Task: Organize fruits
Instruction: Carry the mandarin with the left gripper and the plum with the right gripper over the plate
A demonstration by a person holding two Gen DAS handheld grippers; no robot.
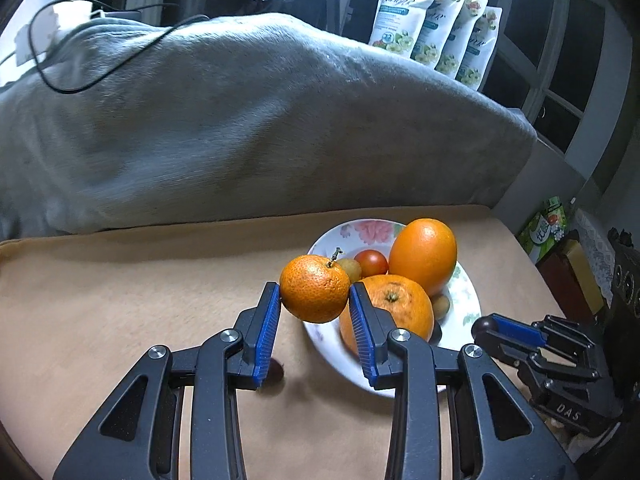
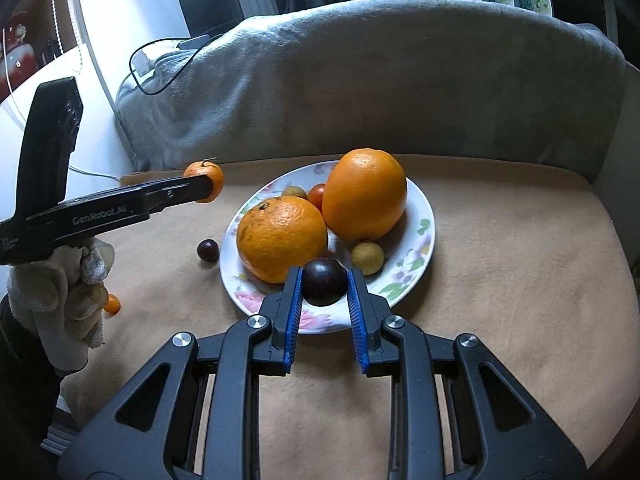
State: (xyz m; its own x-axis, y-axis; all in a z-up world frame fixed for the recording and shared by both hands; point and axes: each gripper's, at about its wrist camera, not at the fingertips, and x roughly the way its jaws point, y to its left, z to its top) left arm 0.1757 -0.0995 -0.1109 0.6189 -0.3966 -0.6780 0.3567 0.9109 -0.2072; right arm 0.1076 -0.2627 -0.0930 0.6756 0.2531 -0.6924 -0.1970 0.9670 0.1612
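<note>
My left gripper (image 1: 314, 294) is shut on a small mandarin (image 1: 315, 289) with a stem, held in the air just left of the flowered plate (image 1: 466, 292). From the right wrist view the same mandarin (image 2: 212, 179) hangs beyond the plate's left rim. My right gripper (image 2: 324, 282) is shut on a dark round plum (image 2: 324, 281) over the plate's (image 2: 416, 196) near edge. On the plate lie two big oranges (image 2: 282, 236) (image 2: 364, 194), a red tomato (image 2: 317, 194) and small yellowish fruits (image 2: 367, 257).
A second dark fruit (image 2: 208, 249) lies on the tan cushion (image 2: 500, 264) left of the plate, and a tiny orange fruit (image 2: 112, 304) sits by a gloved hand (image 2: 64, 288). A grey blanket (image 1: 240, 120) rises behind; pouches (image 1: 436, 28) stand beyond it.
</note>
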